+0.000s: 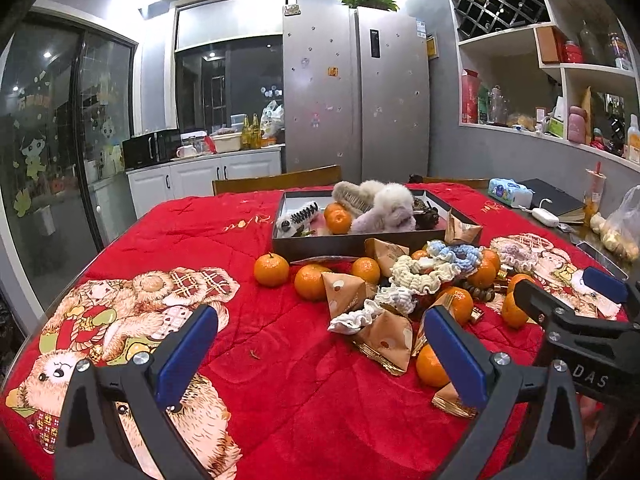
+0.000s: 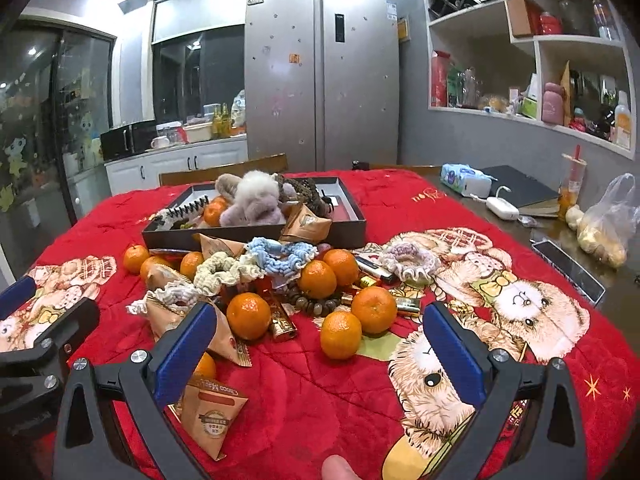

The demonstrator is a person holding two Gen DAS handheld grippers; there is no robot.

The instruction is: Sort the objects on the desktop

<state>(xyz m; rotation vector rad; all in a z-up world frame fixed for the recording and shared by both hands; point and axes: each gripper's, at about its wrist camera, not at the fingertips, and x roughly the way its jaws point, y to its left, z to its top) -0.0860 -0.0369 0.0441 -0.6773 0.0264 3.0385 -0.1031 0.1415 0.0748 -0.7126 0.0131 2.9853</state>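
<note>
Right gripper: jaws wide, empty, above red cloth, facing pile.
Left gripper: wide, empty, beside pile's left edge.
Pile: oranges, scrunchies, snack packets, beads, mid-table; tray behind, part filled.
Nearest pick: orange, standing free.
Advice: centre jaws on 1 fruit, close gently, avoid lighter beside.

Both wrist views look low across the table, sharing the tray
</note>
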